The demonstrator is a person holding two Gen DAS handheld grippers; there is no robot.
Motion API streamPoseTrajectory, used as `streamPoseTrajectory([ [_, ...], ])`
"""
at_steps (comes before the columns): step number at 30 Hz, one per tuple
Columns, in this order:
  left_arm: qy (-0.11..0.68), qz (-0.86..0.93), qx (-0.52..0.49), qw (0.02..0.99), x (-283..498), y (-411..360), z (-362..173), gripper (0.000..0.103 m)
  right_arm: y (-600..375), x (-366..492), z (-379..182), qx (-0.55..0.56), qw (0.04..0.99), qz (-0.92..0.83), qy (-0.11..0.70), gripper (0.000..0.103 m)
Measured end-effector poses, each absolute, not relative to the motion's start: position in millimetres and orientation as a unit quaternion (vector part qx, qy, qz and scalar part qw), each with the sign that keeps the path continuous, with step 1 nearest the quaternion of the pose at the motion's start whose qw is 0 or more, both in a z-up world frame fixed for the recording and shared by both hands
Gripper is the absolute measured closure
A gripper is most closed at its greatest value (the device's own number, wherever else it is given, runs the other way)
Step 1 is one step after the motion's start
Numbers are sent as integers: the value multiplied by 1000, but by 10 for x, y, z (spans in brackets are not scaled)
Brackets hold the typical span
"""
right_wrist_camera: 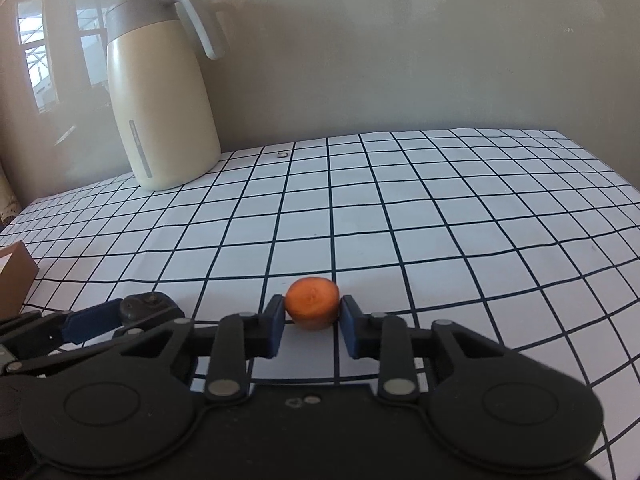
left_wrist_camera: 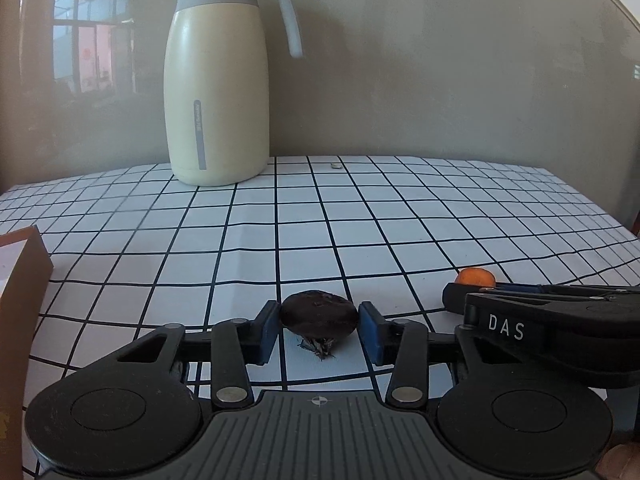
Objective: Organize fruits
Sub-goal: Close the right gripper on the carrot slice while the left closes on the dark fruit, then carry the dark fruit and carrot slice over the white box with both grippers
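Left gripper [left_wrist_camera: 319, 330] is clamped on a dark brown fruit [left_wrist_camera: 319, 317], both blue pads [left_wrist_camera: 269, 330] pressed right against its sides. From my left wrist view the fruit sits low over the checked tablecloth [left_wrist_camera: 304, 236], and a scruffy tuft hangs from its underside; I can't tell if it actually touches the cloth.

Right gripper [right_wrist_camera: 312, 326] is doing the same thing with a small orange fruit [right_wrist_camera: 312, 307]. Its pads [right_wrist_camera: 275, 326] squeeze it from both sides, and the fruit is at cloth level, near the front edge of the table. Can't say for sure whether it's lifted or resting.

Both grippers are side by side, pretty close. In the left view I see the right gripper's black body poking in from the right with the orange fruit just peeking over it. In the right view the left gripper's blue fingertip comes in from the left with the dark fruit beside it.

Further back there's a tall cream thermos jug [left_wrist_camera: 218, 80] with a grey lid and handle, standing upright near the wall. Some tiny pale object [left_wrist_camera: 335, 166] lies on the cloth just right of it, too small for me to make out. A brown cardboard box [left_wrist_camera: 20, 280] sits at the left edge of the table, only partly in view.
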State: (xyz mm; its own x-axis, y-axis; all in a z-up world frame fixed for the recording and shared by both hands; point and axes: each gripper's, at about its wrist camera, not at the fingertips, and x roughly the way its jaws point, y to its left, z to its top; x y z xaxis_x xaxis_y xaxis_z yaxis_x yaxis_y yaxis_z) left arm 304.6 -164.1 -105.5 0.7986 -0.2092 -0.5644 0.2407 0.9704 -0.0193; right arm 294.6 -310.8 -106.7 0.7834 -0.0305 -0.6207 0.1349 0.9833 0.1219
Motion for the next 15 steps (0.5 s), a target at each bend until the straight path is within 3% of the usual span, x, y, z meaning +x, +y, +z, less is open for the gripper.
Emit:
streamPoseTrajectory([
  [15,294,-121,15,948,2960,-1531,-1054,60,-3117,2776,-1001,87,945,-36,314,82],
])
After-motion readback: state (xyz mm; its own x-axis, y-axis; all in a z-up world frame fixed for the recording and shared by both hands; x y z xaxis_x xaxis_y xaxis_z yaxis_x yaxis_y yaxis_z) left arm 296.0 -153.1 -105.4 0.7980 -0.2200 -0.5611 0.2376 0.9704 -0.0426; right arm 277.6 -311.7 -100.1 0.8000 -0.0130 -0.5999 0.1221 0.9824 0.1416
